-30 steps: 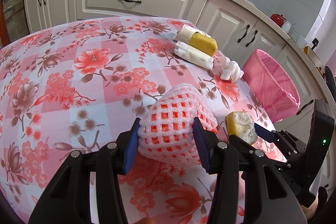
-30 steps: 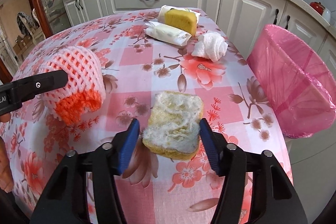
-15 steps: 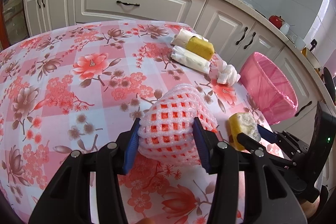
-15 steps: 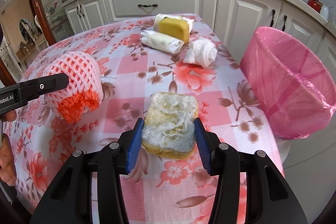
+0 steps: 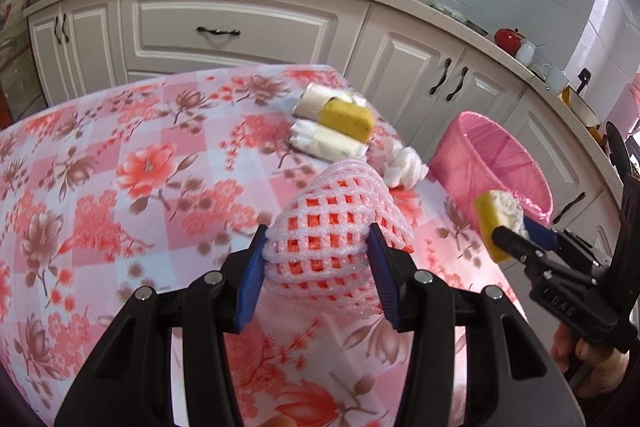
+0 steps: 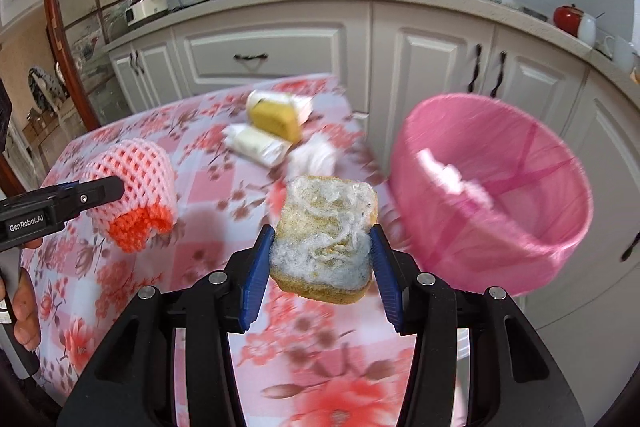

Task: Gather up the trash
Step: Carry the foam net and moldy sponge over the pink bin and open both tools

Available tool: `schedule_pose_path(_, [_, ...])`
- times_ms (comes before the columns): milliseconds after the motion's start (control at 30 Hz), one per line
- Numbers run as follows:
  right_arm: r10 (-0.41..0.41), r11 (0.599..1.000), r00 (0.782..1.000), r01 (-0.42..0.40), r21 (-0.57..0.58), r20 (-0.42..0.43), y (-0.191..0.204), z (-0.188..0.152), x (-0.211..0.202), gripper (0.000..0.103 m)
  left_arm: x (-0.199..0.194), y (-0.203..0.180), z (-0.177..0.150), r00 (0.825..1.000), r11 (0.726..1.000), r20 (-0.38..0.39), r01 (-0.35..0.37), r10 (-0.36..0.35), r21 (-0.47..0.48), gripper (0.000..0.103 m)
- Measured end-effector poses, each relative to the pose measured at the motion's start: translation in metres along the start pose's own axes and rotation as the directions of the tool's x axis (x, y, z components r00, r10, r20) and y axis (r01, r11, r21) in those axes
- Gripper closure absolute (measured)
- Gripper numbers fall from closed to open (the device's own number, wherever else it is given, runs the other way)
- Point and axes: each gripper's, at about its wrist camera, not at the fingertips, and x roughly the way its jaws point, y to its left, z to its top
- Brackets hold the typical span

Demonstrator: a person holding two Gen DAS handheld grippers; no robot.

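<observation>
The right claw [image 6: 322, 257] is clamped on a worn yellow sponge with matted grey fibre [image 6: 325, 235], lifted off the tabletop [image 6: 208, 259] near the pink-lined bin [image 6: 492, 203]. The left claw [image 5: 316, 263] pinches a soft pink foam fruit net [image 5: 332, 223]; its squashy mesh could slip free, or either piece could miss the rim.

**Left wrist view: foam net gripped, sponge held beside bin**

Left gripper [image 5: 316, 263] pads pinch pink foam fruit net [image 5: 332, 227], lifted off floral tablecloth [image 5: 120, 167]. Right gripper [image 5: 516, 235] at right edge clamps worn yellow sponge [image 5: 496, 219] near pink-lined bin [image 5: 496, 163]. On table beyond: yellow sponge [image 5: 348, 117], white wrapped packs [image 5: 328, 143], crumpled tissue [image 5: 404, 167].
</observation>
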Motion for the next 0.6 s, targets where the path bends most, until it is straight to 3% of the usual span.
schedule_pose_path(600, [-0.094, 0.994, 0.992, 0.088, 0.072, 0.085, -0.093, 0.039, -0.029, 0.056, 0.009, -0.108, 0.07, 0.996, 0.982, 0.029, 0.075, -0.081, 0.172, 0.056])
